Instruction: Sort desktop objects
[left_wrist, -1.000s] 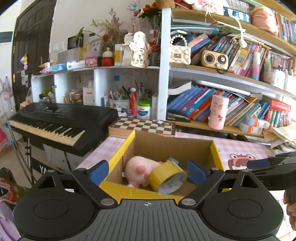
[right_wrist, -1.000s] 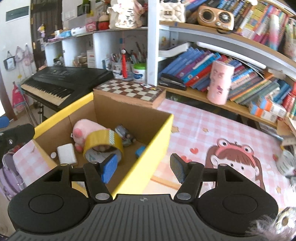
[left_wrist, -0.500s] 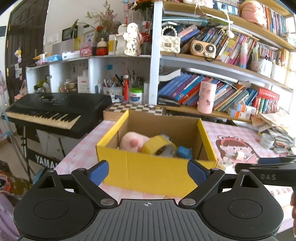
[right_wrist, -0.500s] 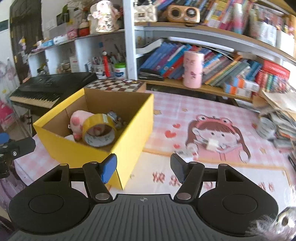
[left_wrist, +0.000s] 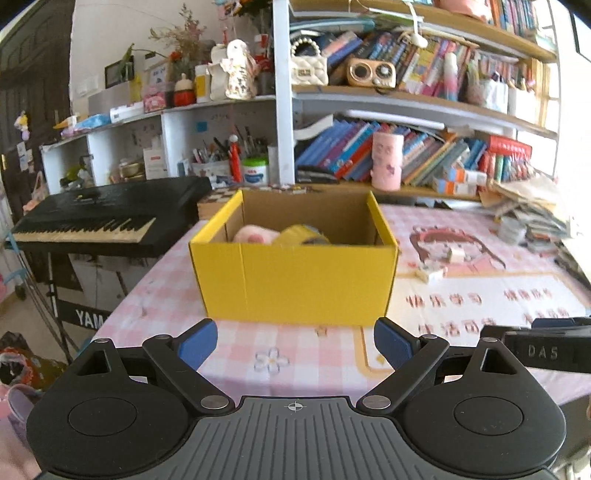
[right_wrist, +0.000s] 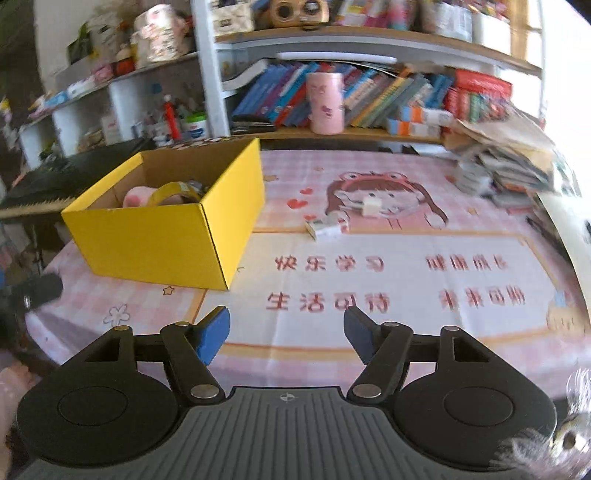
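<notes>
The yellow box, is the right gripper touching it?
Apart. The right wrist view shows the right gripper, jaws opening and empty, with bare tablecloth between it and the yellow box.

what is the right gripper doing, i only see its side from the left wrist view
Observer: The right gripper is empty; its jaws are opening over bare mat.
Operator: anything near it to grab
Observer: Two small pale items, a flat packet and a white block, lie beyond the red lettering, on the cartoon girl print.
Operator: is the packet against the box
Observer: No, a strip of mat separates it from the right wall of the yellow box.
</notes>
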